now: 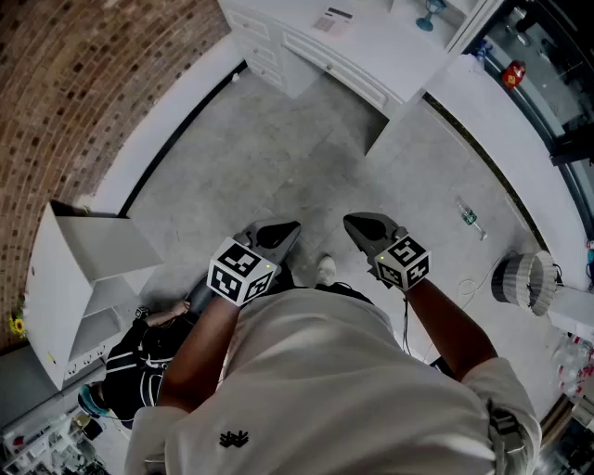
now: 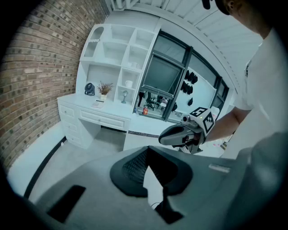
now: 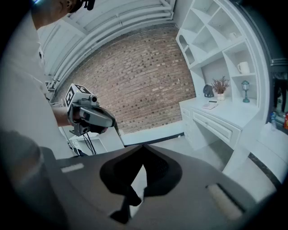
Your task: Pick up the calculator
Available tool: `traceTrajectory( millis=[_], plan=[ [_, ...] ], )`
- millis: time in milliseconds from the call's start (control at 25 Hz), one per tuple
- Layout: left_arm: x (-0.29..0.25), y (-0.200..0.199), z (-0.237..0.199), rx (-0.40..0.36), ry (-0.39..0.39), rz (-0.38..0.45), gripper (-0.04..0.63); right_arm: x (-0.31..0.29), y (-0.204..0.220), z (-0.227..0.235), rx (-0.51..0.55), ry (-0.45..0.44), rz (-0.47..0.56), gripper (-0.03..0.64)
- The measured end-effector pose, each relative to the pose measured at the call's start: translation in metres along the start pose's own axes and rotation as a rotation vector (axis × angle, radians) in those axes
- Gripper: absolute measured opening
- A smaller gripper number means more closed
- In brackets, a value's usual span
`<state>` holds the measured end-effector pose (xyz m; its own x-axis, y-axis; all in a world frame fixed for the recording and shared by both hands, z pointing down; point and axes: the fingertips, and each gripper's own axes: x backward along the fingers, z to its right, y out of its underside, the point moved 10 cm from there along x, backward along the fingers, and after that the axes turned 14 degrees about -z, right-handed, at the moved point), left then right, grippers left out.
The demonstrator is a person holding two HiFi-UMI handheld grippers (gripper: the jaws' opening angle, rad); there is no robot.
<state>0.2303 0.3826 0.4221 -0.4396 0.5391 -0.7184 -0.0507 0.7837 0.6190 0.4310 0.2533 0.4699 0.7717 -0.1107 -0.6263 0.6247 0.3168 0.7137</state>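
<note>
A small flat pale calculator (image 1: 334,19) lies on the white desk (image 1: 371,56) at the far side of the room. It is also on the desktop in the left gripper view (image 2: 98,104) and the right gripper view (image 3: 209,105). My left gripper (image 1: 283,229) and right gripper (image 1: 357,223) are held side by side in front of my body, over the grey floor and far from the desk. Both point slightly down. The left gripper's (image 2: 147,148) jaws meet at the tips with nothing between them. The right gripper's (image 3: 144,147) jaws are likewise together and hold nothing.
Open shelves (image 2: 121,49) above the desk hold a small fan (image 2: 89,89), a dried plant (image 2: 105,88) and a mug (image 3: 243,67). A brick wall (image 1: 83,83) runs on the left. A white shelf unit (image 1: 83,278), a bottle (image 1: 467,215) and a round white fan (image 1: 524,276) stand on the floor.
</note>
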Motion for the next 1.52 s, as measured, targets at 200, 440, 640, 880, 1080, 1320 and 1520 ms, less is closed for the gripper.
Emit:
traceTrajectory(
  millis=[200, 440, 640, 880, 1080, 1320, 1520],
  plan=[
    [-0.005, -0.013, -0.037, -0.021, 0.04, 0.007, 0.006, -0.019, -0.027, 0.015, -0.001, 0.036, 0.012, 0.009],
    [-0.006, -0.047, -0.108, -0.108, 0.136, -0.01, 0.006, -0.066, -0.075, 0.036, -0.043, 0.106, 0.007, 0.009],
    [0.011, -0.075, -0.188, -0.172, 0.201, -0.032, 0.006, -0.118, -0.132, 0.05, -0.104, 0.133, 0.064, 0.012],
    [0.036, -0.097, -0.274, -0.219, 0.238, -0.053, 0.006, -0.162, -0.194, 0.065, -0.146, 0.214, 0.1, 0.091],
    [0.038, -0.108, -0.322, -0.191, 0.252, -0.039, 0.006, -0.182, -0.226, 0.086, -0.133, 0.255, 0.057, 0.096],
    [0.021, -0.136, -0.352, -0.181, 0.258, -0.04, 0.006, -0.185, -0.253, 0.145, -0.112, 0.281, 0.049, 0.101],
    [-0.004, -0.183, -0.383, -0.167, 0.214, -0.051, 0.006, -0.188, -0.278, 0.232, -0.12, 0.29, 0.074, 0.106]
  ],
)
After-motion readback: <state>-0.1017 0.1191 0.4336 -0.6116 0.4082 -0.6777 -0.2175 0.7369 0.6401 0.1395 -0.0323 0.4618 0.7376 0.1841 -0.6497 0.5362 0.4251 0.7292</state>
